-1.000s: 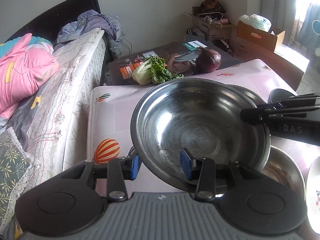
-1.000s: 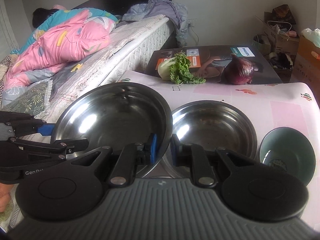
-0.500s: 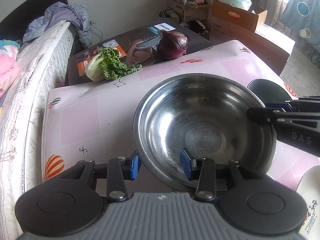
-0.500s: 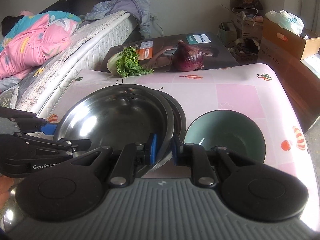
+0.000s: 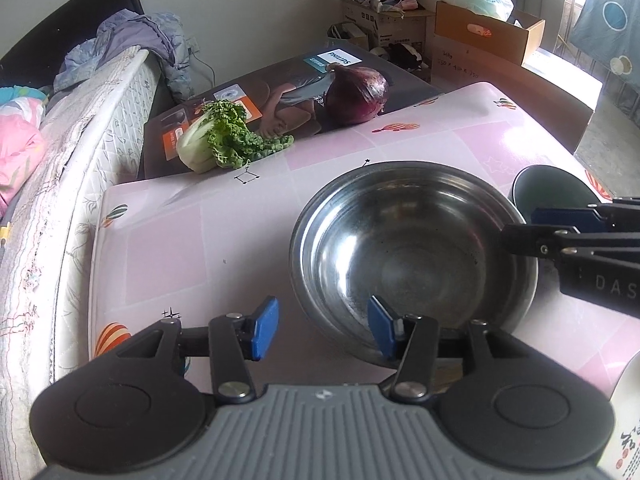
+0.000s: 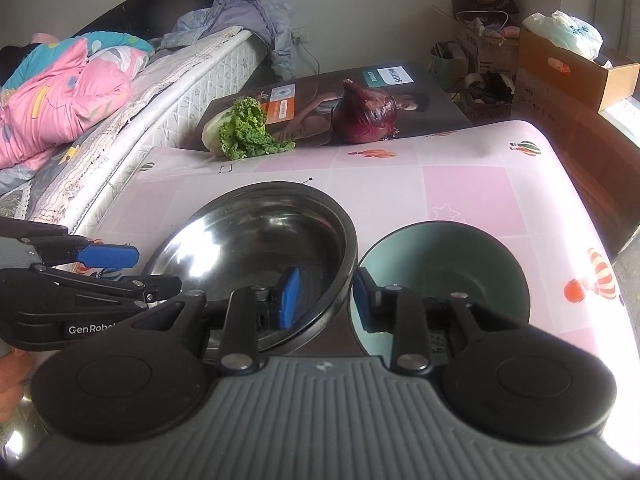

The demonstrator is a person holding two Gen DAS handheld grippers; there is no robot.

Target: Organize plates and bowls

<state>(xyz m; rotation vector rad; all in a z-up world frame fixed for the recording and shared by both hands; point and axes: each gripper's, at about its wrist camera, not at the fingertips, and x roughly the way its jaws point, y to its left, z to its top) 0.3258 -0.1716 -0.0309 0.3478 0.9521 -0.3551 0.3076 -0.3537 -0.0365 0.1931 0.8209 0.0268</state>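
Both grippers, left (image 5: 323, 332) and right (image 6: 325, 299), gape, released, straddling the steel bowl's (image 5: 412, 246) rim on a pink balloon-print tablecloth (image 5: 168, 240); green bowl (image 6: 444, 268) beside, bed (image 6: 132, 92) behind.

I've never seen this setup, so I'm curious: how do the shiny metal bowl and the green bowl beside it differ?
The metal bowl is wider and mirror-shiny; the green bowl is smaller, matte and teal inside. The metal bowl's rim sits between the open fingers of the right gripper; the green bowl lies just outside them. Both sit upright and empty on the pink table.
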